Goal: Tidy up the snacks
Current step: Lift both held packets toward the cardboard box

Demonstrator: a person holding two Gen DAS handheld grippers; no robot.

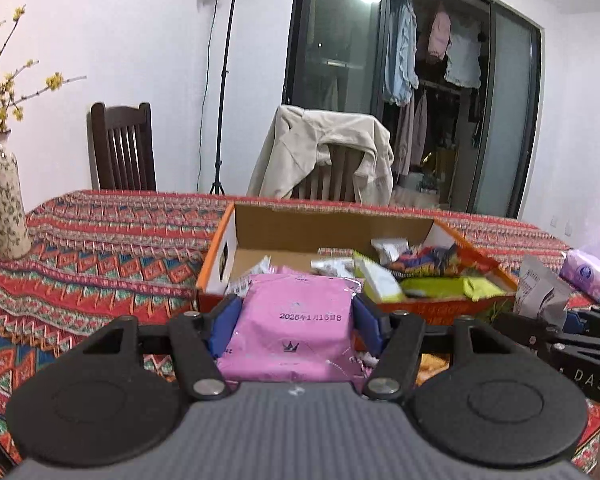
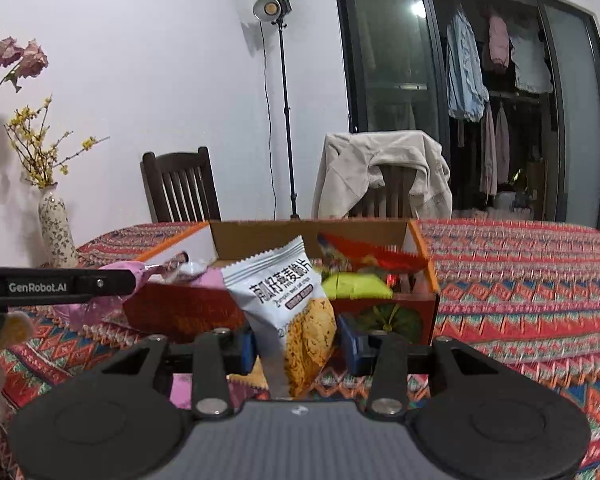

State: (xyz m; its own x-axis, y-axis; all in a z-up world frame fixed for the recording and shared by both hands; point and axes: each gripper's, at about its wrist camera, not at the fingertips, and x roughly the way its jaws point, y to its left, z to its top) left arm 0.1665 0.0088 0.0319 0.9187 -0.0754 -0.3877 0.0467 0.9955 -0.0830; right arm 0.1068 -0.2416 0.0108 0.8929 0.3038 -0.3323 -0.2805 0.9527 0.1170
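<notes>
Seen along the left gripper point(image 1: 296, 330), its blue pads are pressed against both sides of a pink snack packet point(image 1: 290, 330), held just short of the orange cardboard box point(image 1: 220, 252) of snacks on the patterned tablecloth point(image 1: 100, 264). Seen along the right gripper point(image 2: 296, 346), it pinches a white cracker packet point(image 2: 292, 304) upright, right in front of the same box point(image 2: 424, 248), with the left gripper point(image 2: 60, 286) and its pink packet point(image 2: 112, 280) off to the left.

Box point(image 1: 412, 308) sits at frame centre on the table point(image 1: 100, 248), snacks inside. Vase point(image 1: 4, 200) stands far left. Two chairs point(image 1: 122, 148) stand behind the table; lamp stand point(image 1: 224, 92) between them.
</notes>
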